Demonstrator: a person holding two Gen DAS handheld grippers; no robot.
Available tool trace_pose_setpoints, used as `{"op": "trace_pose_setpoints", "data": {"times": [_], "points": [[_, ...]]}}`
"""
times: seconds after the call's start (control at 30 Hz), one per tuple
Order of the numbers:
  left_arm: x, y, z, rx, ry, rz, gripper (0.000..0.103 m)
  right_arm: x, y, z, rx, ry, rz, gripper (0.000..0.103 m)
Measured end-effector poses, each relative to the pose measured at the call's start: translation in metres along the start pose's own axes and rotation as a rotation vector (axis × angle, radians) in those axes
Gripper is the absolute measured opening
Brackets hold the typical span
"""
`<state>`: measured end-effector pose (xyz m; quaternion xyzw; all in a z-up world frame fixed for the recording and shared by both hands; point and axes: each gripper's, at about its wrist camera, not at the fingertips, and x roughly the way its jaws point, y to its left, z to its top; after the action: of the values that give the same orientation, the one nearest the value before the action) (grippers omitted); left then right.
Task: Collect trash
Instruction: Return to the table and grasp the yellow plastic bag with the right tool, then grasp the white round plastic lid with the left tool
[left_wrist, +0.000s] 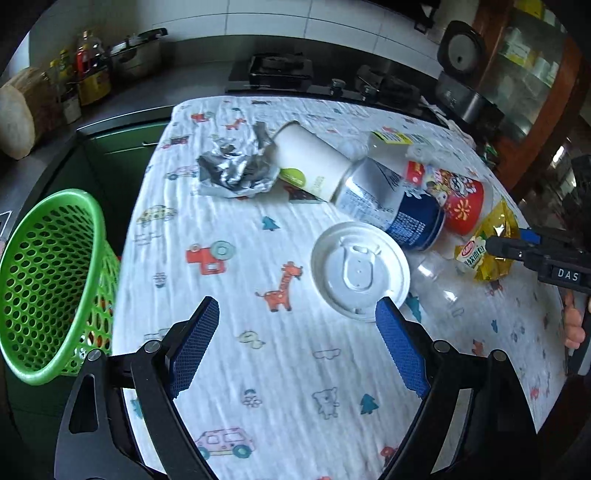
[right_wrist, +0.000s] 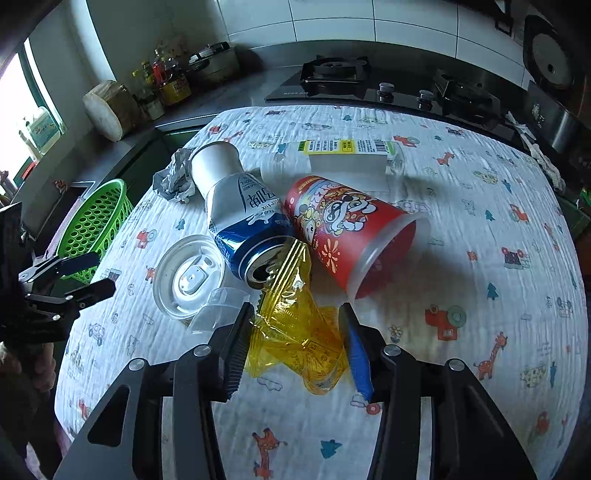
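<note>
My right gripper (right_wrist: 295, 332) is pinched in on the yellow wrapper (right_wrist: 295, 343), both pads pressing the crumpled plastic at the near edge of the trash pile. The wrapper's far end lies against the mouth of the blue-and-white can (right_wrist: 243, 229), which lies on its side. Just right of the can lies the red cup (right_wrist: 343, 229), tipped over with its open rim toward me. Beyond them lie a clear bottle (right_wrist: 343, 158) with a yellow label and a white paper cup (right_wrist: 218, 162); crumpled foil (right_wrist: 175, 179) sits at the far left.

My left gripper (left_wrist: 295, 332) hangs wide apart and holds nothing, above the cartoon-print cloth (left_wrist: 258, 369). The white lid (left_wrist: 360, 269) lies flat just beyond its right pad. The green basket (left_wrist: 48, 280) stands off the table's left edge.
</note>
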<state>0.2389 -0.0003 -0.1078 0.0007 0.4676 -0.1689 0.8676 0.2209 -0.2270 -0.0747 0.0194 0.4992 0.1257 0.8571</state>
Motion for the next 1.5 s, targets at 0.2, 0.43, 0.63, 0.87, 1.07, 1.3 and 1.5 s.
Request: {"op": "trace_pose_setpoints", "data": {"times": [0.2, 0.43, 0.63, 0.87, 1.07, 1.3, 1.5], "points": [[0.026, -0.029, 0.008, 0.113, 0.036, -0.026, 0.096, -0.019, -0.008, -0.008, 0.018, -0.020, 0.009, 0.039], [0.047, -0.049, 0.013, 0.241, 0.073, -0.025, 0.096, -0.032, -0.012, -0.015, 0.029, -0.034, 0.017, 0.038], [0.060, -0.060, 0.015, 0.320, 0.091, -0.023, 0.098, -0.037, -0.011, -0.017, 0.033, -0.039, 0.019, 0.038], [0.074, -0.063, 0.015, 0.370, 0.096, -0.005, 0.097, -0.038, -0.007, -0.017, 0.026, -0.036, 0.012, 0.038], [0.074, -0.063, 0.015, 0.388, 0.067, -0.013, 0.092, -0.037, -0.004, -0.017, 0.020, -0.031, 0.008, 0.038], [0.060, -0.056, 0.013, 0.365, 0.023, 0.003, 0.090, -0.039, 0.006, -0.012, -0.007, -0.036, 0.017, 0.038], [0.029, -0.029, 0.013, 0.290, -0.034, 0.035, 0.090, -0.039, 0.026, -0.001, -0.050, -0.049, 0.048, 0.038]]}}
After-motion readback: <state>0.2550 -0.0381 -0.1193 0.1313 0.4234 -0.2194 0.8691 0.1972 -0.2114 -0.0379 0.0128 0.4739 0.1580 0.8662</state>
